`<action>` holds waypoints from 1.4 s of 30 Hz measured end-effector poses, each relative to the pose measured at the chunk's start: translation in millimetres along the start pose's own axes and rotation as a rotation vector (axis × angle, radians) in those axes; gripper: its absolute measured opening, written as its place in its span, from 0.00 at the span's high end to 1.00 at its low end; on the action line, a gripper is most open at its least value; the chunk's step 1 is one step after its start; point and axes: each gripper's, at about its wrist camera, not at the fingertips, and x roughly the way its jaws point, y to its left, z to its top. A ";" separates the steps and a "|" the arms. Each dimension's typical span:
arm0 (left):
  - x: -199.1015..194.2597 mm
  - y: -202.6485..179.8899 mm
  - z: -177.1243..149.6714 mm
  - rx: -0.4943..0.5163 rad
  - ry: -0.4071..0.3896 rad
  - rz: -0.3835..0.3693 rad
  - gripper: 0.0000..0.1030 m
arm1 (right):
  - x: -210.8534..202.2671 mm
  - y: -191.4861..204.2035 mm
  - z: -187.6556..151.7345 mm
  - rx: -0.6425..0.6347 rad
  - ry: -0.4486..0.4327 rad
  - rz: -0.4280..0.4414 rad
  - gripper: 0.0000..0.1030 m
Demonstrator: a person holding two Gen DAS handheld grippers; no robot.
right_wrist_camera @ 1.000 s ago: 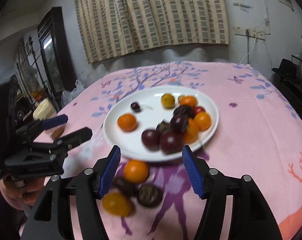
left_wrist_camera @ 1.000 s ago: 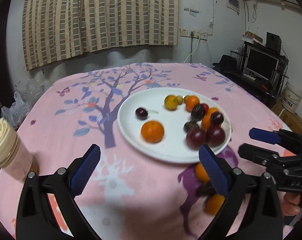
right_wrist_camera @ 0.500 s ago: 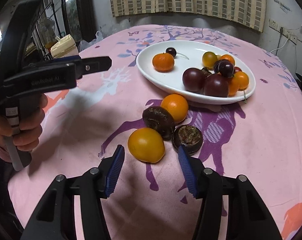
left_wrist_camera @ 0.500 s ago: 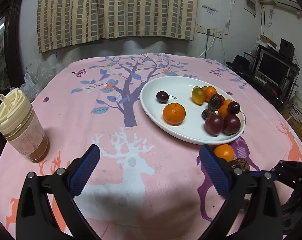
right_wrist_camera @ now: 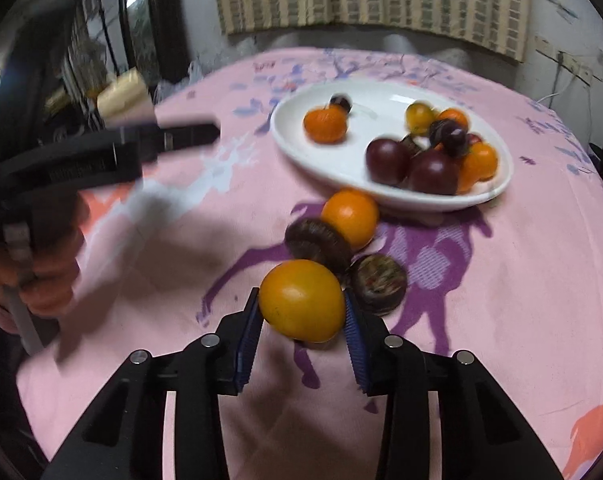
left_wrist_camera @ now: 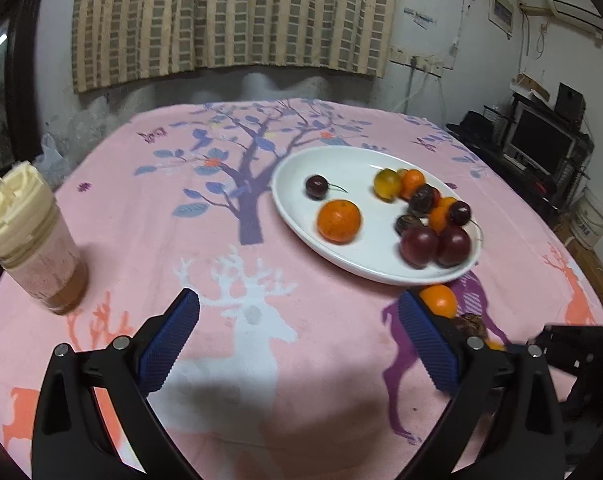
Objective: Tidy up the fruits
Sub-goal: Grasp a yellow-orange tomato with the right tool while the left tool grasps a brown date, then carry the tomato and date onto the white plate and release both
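Our right gripper (right_wrist_camera: 301,320) clamps the smooth, glossy yellow-orange fruit (right_wrist_camera: 301,300), round and unblemished, our left gripper (left_wrist_camera: 297,336) spread wide, gripping nothing, white plate (right_wrist_camera: 381,176) beyond

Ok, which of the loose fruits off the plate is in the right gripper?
The yellow-orange tomato, nearest the camera, clamped between the blue pads.
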 end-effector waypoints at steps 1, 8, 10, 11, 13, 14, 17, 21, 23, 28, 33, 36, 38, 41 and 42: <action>1.4 -5.0 -2.6 0.009 0.015 -0.031 0.05 | -8.5 -6.7 1.2 0.031 -0.033 0.001 0.61; 16.5 -51.3 -20.7 0.110 0.095 -0.156 0.05 | -30.7 -45.4 5.6 0.212 -0.120 -0.046 0.61; 23.9 -62.7 -22.8 0.110 0.117 -0.170 0.09 | -30.7 -48.3 5.6 0.230 -0.117 -0.051 0.61; 27.0 -65.8 -22.6 0.105 0.128 -0.176 0.13 | -30.0 -49.0 6.3 0.237 -0.114 -0.048 0.61; 37.4 -71.7 -21.2 0.081 0.163 -0.187 0.20 | -30.0 -49.1 5.8 0.240 -0.113 -0.049 0.61; 42.6 -73.4 -20.7 0.068 0.178 -0.184 0.23 | -32.3 -47.6 3.2 0.240 -0.114 -0.050 0.61; 54.8 -77.7 -20.7 0.037 0.208 -0.179 0.25 | -32.5 -48.1 2.5 0.239 -0.112 -0.044 0.61; 61.4 -81.2 -23.2 0.028 0.223 -0.192 0.35 | -32.1 -46.6 2.4 0.231 -0.110 -0.048 0.61; 59.0 -83.0 -23.9 0.036 0.223 -0.239 0.53 | -32.0 -46.3 2.1 0.230 -0.109 -0.048 0.61; 49.6 -91.3 -30.6 0.104 0.195 -0.222 0.60 | -30.6 -47.9 1.2 0.232 -0.102 -0.058 0.61; 35.2 -88.7 -35.1 0.126 0.161 -0.201 0.60 | -30.2 -49.1 -0.3 0.236 -0.099 -0.061 0.61; 22.1 -85.8 -38.3 0.145 0.129 -0.185 0.60 | -29.9 -48.7 -0.5 0.229 -0.099 -0.060 0.61; 13.2 -82.8 -42.0 0.162 0.109 -0.175 0.60 | -28.9 -47.1 -1.0 0.220 -0.097 -0.061 0.61; 0.5 -76.9 -45.6 0.180 0.084 -0.162 0.60 | -26.8 -43.4 -2.0 0.207 -0.097 -0.062 0.61; -3.4 -73.8 -44.9 0.186 0.074 -0.158 0.60 | -24.2 -40.7 -1.8 0.196 -0.097 -0.051 0.61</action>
